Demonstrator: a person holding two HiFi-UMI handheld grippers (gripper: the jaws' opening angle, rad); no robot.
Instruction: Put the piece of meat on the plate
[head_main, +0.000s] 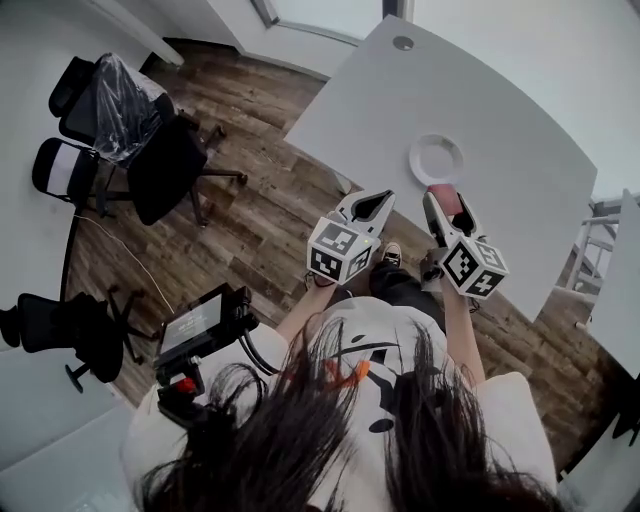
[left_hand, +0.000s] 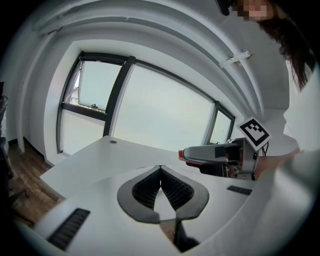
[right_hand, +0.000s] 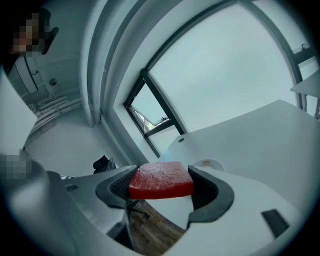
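The piece of meat (right_hand: 161, 180) is a flat red slab, and my right gripper (right_hand: 162, 192) is shut on it, one pad on each side. In the head view the meat (head_main: 446, 198) hangs over the near edge of the white table (head_main: 500, 120). The round white plate (head_main: 437, 159) lies a little beyond it; the right gripper view shows the plate (right_hand: 209, 164) just past the jaws. My left gripper (head_main: 372, 204) hovers at the table's near edge, left of the right gripper (head_main: 440, 196). The left gripper (left_hand: 160, 169) is shut and holds nothing, its tips touching.
Black office chairs (head_main: 120, 130) stand on the wood floor (head_main: 250, 220) to the left, with another chair (head_main: 60, 330) nearer. A round cable grommet (head_main: 403, 43) sits at the table's far end. Large windows (left_hand: 150, 110) lie beyond the table.
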